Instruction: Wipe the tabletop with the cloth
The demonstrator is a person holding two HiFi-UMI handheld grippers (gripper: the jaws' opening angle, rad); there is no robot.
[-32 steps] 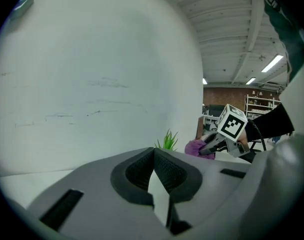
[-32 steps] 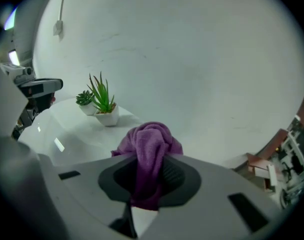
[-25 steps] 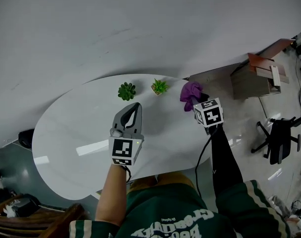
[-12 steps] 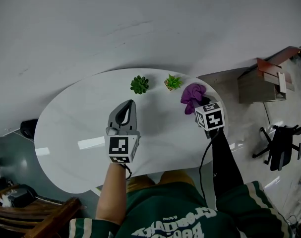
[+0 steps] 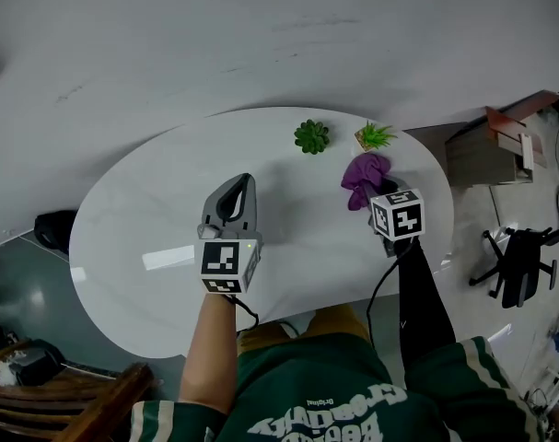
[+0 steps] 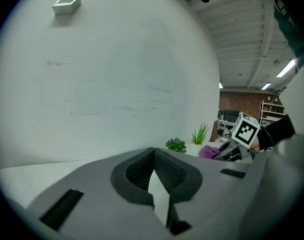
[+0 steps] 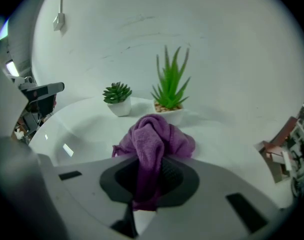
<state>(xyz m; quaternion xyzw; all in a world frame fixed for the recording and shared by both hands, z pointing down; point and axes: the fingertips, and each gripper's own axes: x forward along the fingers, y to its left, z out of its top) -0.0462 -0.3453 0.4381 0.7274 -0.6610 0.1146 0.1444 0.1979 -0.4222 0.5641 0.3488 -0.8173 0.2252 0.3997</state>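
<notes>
White oval table [image 5: 141, 219] against pale wall. Rosette plant [image 5: 311, 137] and spiky plant [image 5: 375, 136] near far edge.

Purple cloth [image 7: 153, 136] at table's right side, just before spiky plant. Cloth bunched, one fold pinched between jaws of right gripper [image 7: 144, 184].

Left gripper [image 6: 154, 156] over table middle, jaws pressed together, nothing between.

Cloth looks soft, light, floppy. Likely drags easily, but thin fold may slip out. Safer hold: thick bunched middle, bulk pressed flat on tabletop.
</notes>
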